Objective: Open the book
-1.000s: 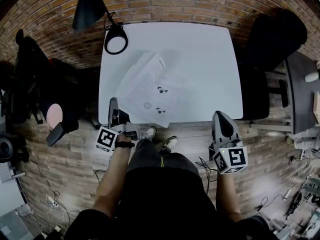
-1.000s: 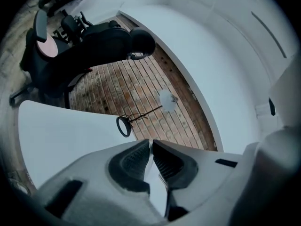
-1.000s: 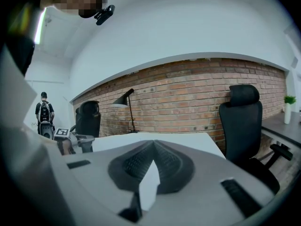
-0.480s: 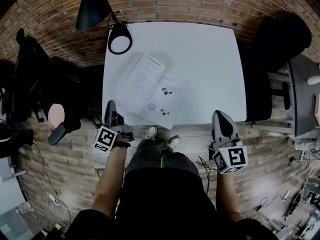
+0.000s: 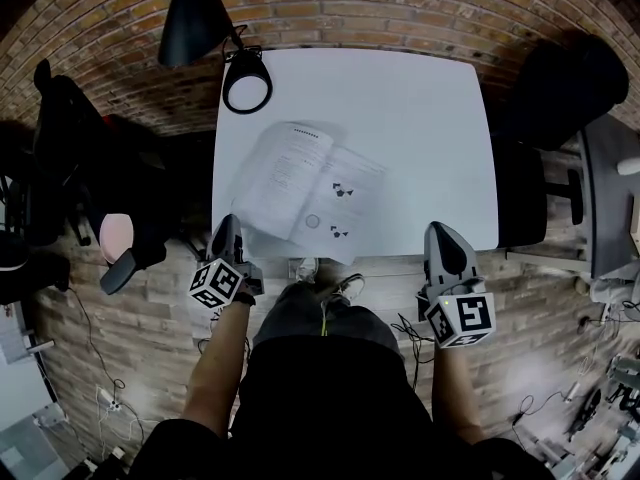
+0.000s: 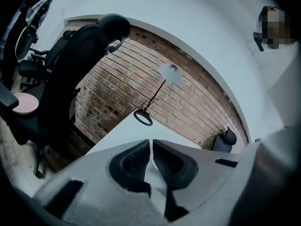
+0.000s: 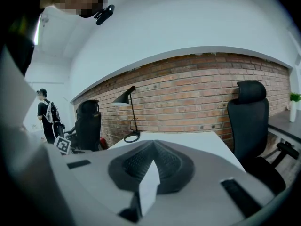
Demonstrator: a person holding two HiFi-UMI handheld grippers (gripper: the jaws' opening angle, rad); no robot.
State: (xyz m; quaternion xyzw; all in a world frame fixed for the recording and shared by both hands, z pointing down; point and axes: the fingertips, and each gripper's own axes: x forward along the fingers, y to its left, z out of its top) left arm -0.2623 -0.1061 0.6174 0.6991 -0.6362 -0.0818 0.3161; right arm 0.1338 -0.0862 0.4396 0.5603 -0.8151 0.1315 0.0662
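Observation:
An open book (image 5: 310, 193) lies flat on the white table (image 5: 420, 128), its two pages spread, near the front left. My left gripper (image 5: 228, 225) is shut and empty, just off the table's front edge beside the book's near left corner and apart from it. In the left gripper view its jaws (image 6: 151, 143) meet with nothing between them. My right gripper (image 5: 438, 231) hangs at the table's front right corner, far from the book. Its pads meet in the right gripper view (image 7: 153, 146), also empty. The book shows in neither gripper view.
A black desk lamp (image 5: 246, 78) stands at the table's back left corner. One black office chair (image 5: 555, 78) is beyond the right side, another (image 5: 60, 148) on the left. A brick wall (image 5: 330, 3) runs behind. My shoes (image 5: 305, 267) sit under the front edge.
My left gripper has drawn back off the table towards me, sunk and rolled. The book's pages, lifted and blurred earlier, now lie spread open. The right gripper looks unmoved.

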